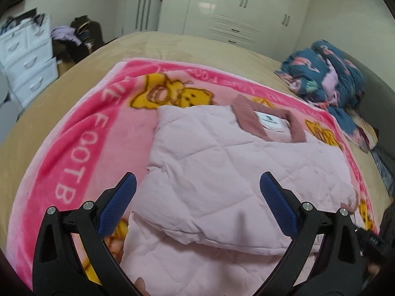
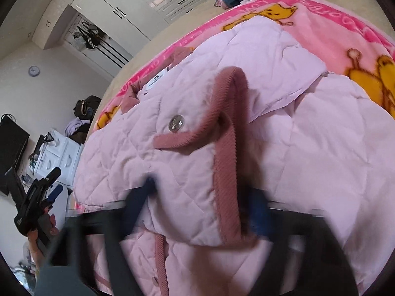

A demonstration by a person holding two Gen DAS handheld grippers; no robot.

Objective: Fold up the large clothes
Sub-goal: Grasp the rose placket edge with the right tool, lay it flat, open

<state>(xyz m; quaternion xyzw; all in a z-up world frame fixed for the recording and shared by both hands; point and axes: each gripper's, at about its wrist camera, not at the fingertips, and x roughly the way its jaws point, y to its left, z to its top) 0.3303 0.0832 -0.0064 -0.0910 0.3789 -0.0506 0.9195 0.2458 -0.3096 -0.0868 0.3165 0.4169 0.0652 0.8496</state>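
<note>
A pale pink quilted jacket with dusty-rose ribbed trim lies partly folded on a pink cartoon-bear blanket on the bed. Its collar with a white label lies at the far end. My left gripper is open and empty, just above the jacket's near part. In the right wrist view the jacket fills the frame, with a ribbed cuff and a metal snap in front. My right gripper is blurred; its jaws stand apart on either side of the jacket's cuffed flap. The left gripper shows at the left.
The bed has a tan cover. A bunched blue floral quilt lies at the bed's far right. White drawers and a pile of clothes stand left of the bed. White wardrobes line the far wall.
</note>
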